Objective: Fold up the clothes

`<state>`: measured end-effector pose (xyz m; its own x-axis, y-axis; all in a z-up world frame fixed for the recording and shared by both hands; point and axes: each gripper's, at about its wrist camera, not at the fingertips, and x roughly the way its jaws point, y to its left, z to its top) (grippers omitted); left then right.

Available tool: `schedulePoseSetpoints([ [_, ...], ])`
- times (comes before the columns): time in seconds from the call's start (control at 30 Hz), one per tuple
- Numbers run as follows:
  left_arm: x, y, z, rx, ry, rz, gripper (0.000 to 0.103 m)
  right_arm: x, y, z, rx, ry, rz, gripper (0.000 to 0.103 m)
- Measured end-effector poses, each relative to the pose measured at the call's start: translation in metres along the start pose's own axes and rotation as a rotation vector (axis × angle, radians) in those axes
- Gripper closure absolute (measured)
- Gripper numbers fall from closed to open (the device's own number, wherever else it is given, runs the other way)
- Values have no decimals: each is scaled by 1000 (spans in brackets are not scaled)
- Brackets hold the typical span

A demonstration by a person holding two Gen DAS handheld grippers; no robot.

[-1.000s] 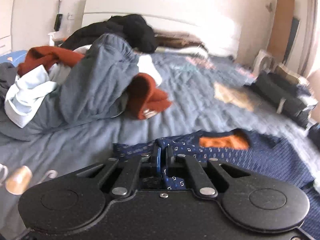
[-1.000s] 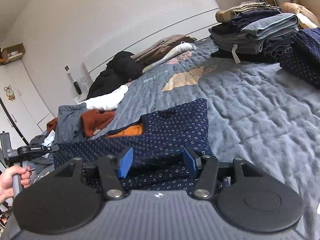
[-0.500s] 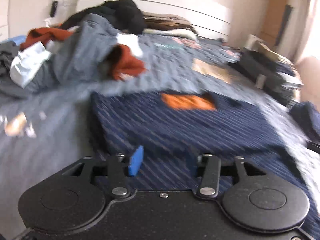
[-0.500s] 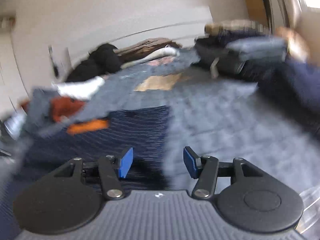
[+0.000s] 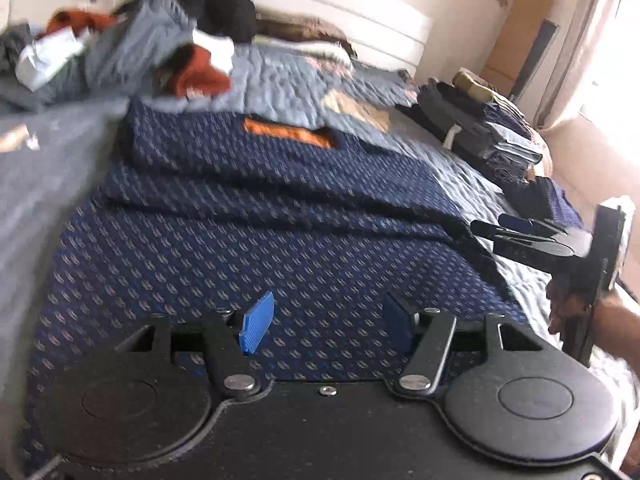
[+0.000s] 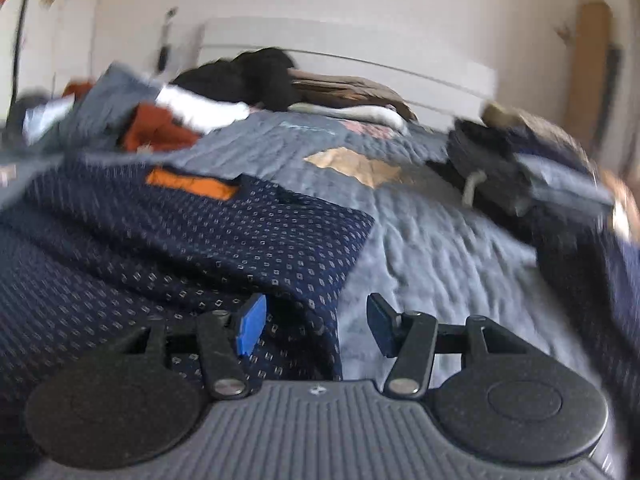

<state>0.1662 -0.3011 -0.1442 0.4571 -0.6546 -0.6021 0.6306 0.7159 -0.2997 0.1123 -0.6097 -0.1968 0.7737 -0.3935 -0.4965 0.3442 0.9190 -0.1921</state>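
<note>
Left wrist view, read from its left edge: an unsorted heap of clothes point(image 5: 132, 52) lay at the far left of the bed point(image 5: 48, 184), grey, rust, white and black pieces tangled together, none of them folded. Centre: the navy patterned garment point(image 5: 248, 216) was spread flat on the quilt with its orange neck lining point(image 5: 288, 134) toward the headboard, and one layer appeared to be turned over along its length (motion blur makes the crease hard to confirm). The left gripper point(image 5: 326, 322) hovered over the near hem, its jaws opening, with cloth beneath them but nothing pinched. At right, a stack of folded clothes point(image 5: 488, 132) sat at the bed's edge, and the right gripper point(image 5: 516, 226) was held by a hand point(image 5: 576, 312) off the garment's right border.

Right wrist view: the right gripper point(image 6: 312, 322) had its jaws apart, straddling the garment's right edge point(image 6: 320, 312) without pressing on it.

Judgement: several items done, this garment mid-fold, the heap left.
</note>
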Motion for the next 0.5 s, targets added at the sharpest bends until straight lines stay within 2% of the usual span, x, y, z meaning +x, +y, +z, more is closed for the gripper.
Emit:
schedulePoseSetpoints([
  [0.17, 2, 1, -2, 9, -2, -2, 42, 36, 18, 2, -189, 61, -21, 49],
  [0.27, 3, -2, -4, 12, 4, -11, 42, 46, 23, -2, -291, 67, -74, 50],
  [0.33, 4, -5, -5, 25, 7, -21, 42, 45, 19, -5, -349, 73, -109, 55],
  [0.47, 1, -4, -5, 24, 6, -22, 42, 41, 16, -16, -490, 47, -114, 76],
  [0.5, 0, -3, -5, 20, 5, -21, 42, 40, 20, -19, -545, 38, -108, 90],
])
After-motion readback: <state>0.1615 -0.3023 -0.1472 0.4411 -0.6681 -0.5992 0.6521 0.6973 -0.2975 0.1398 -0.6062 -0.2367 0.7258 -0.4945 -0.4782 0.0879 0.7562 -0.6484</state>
